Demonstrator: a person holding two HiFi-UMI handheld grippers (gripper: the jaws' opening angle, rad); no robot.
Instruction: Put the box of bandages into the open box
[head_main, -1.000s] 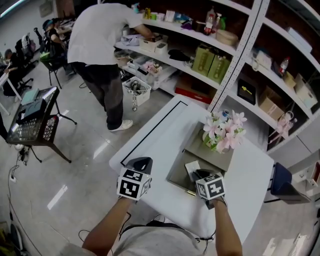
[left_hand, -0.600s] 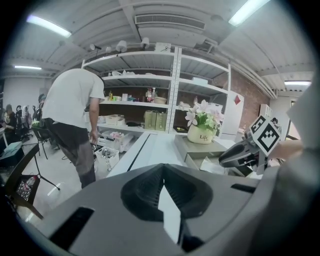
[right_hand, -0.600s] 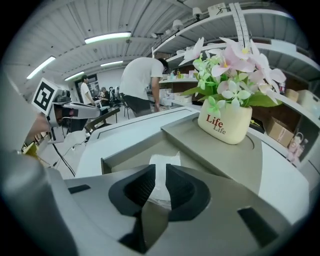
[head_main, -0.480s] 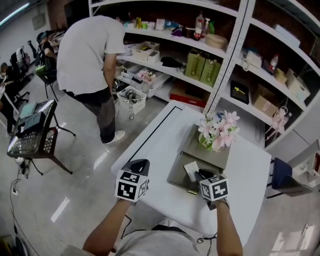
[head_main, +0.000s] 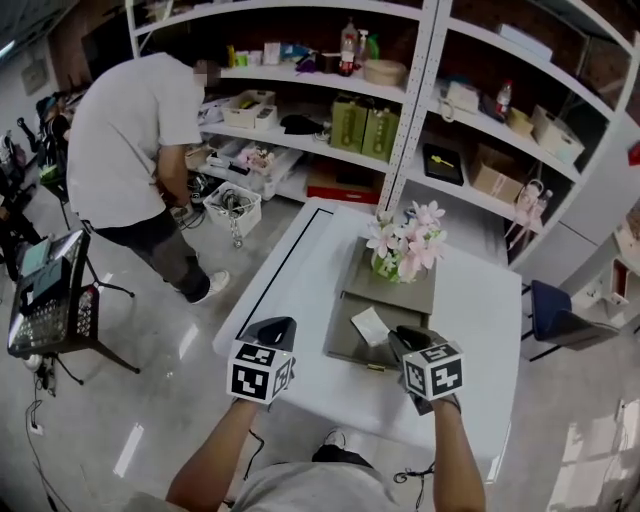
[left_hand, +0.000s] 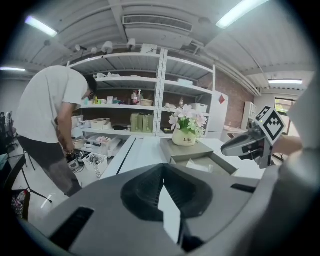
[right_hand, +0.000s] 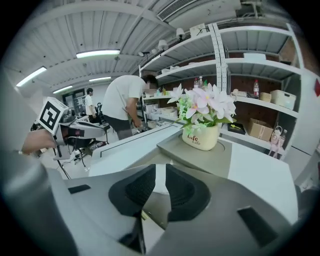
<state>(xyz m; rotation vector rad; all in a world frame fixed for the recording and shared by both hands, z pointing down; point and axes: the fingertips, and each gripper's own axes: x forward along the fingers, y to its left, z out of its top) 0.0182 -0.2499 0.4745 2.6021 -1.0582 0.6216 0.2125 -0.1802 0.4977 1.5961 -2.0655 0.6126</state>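
The white box of bandages (head_main: 368, 325) lies inside the open grey box (head_main: 343, 350) on the white table (head_main: 300, 270). In the left gripper view the bandage box (left_hand: 200, 164) shows as a pale slab in the grey box (left_hand: 222, 164). My right gripper (head_main: 402, 334) hovers just right of the bandages, over the grey box's near corner; its jaws stand slightly apart (right_hand: 161, 169) with nothing between them. My left gripper (head_main: 280, 323) hangs over the table's front left, jaws shut (left_hand: 161, 167) and holding nothing.
The grey lid (head_main: 395, 292) lies behind the open box, with a pot of pink flowers (head_main: 400, 245) on it. A person (head_main: 130, 170) bends at the shelves (head_main: 400, 110) to the left. A stand with a console (head_main: 45, 300) is at far left, a blue chair (head_main: 555, 310) at right.
The person has stepped left, away from the shelf's middle. The bandage box now lies a little farther from my right gripper. Both grippers keep about the same places over the table.
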